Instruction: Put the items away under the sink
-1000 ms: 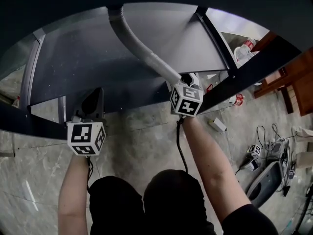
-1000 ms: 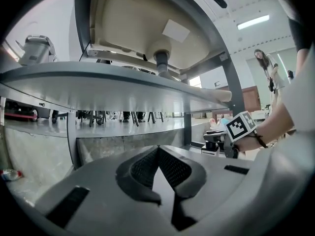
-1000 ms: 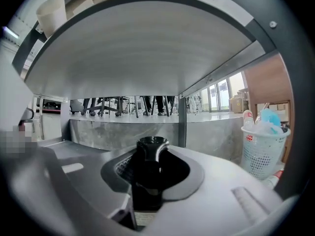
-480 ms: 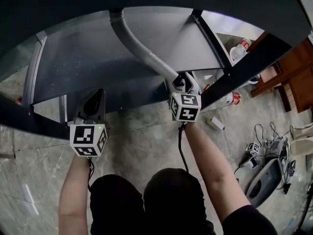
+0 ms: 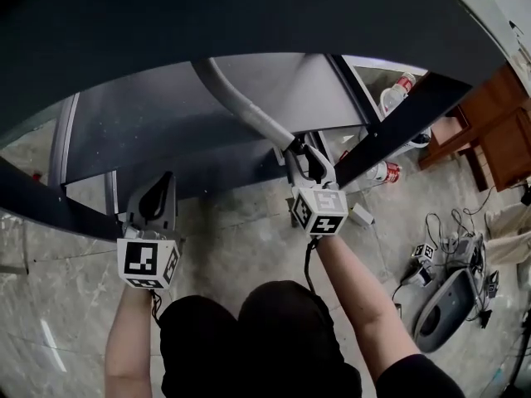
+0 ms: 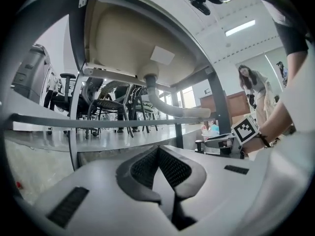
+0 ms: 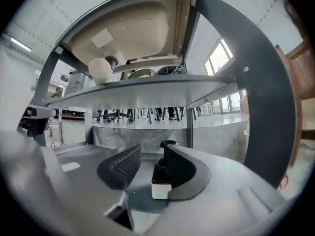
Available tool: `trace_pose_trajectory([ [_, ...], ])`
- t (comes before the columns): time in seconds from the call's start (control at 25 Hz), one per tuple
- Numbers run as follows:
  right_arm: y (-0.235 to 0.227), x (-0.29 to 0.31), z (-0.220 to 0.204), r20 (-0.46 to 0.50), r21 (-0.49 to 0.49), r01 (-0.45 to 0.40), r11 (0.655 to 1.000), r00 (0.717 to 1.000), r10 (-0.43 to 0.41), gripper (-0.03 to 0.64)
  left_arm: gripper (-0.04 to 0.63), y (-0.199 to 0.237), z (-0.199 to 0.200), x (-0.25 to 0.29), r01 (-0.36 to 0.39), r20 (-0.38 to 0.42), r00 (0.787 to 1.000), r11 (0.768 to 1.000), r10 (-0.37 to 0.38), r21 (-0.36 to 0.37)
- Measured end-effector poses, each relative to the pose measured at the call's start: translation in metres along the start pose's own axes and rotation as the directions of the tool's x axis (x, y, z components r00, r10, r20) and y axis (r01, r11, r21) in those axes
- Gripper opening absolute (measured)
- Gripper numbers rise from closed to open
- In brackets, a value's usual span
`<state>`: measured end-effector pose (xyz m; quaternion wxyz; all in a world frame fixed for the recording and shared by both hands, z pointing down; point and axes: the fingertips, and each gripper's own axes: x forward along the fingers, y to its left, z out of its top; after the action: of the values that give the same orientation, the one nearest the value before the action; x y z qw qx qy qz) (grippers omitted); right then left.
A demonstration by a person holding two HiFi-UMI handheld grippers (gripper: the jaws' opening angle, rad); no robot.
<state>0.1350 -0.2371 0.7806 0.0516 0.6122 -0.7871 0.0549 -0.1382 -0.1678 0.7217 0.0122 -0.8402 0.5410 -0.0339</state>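
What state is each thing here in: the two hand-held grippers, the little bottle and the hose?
Bottle: upright on the shelf, cap on.
Left gripper: fingers shut, empty.
Right gripper: fingers apart, just been closing, bottle between them but not gripped.
Hose: hanging from the sink, bent sideways.

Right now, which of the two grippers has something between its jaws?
The right gripper: a small dark bottle stands between its parted jaws, which have just been closing. The left gripper is shut, empty.
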Motion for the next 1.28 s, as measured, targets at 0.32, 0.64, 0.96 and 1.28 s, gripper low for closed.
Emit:
trace_pose_trajectory([
  [0.32, 0.007, -0.031, 0.036, -0.076, 0.049, -0.016, 0.999, 0.997, 0.02, 0.038, 0.009, -0.018, 0.056, -0.021, -0.003, -0.032, 0.999, 0.997, 0.001, -0.08],
  [0.64, 0.037, -0.086, 0.105, -0.199, 0.05, -0.078, 0.996, 0.976, 0.087, 0.023, 0.009, -0.045, 0.138, -0.066, -0.019, -0.133, 0.991, 0.991, 0.001, -0.133],
  [0.96, 0.051, -0.121, 0.209, -0.231, 0.088, -0.12, 0.989, 0.963, 0.137, 0.018, 0.009, -0.045, 0.238, -0.1, -0.074, -0.198, 0.979, 0.983, 0.039, -0.169],
  [1.28, 0.047, -0.147, 0.285, -0.263, 0.126, -0.136, 0.983, 0.951, 0.165, 0.017, 0.009, -0.057, 0.315, -0.092, -0.101, -0.22, 0.974, 0.979, 0.06, -0.18],
])
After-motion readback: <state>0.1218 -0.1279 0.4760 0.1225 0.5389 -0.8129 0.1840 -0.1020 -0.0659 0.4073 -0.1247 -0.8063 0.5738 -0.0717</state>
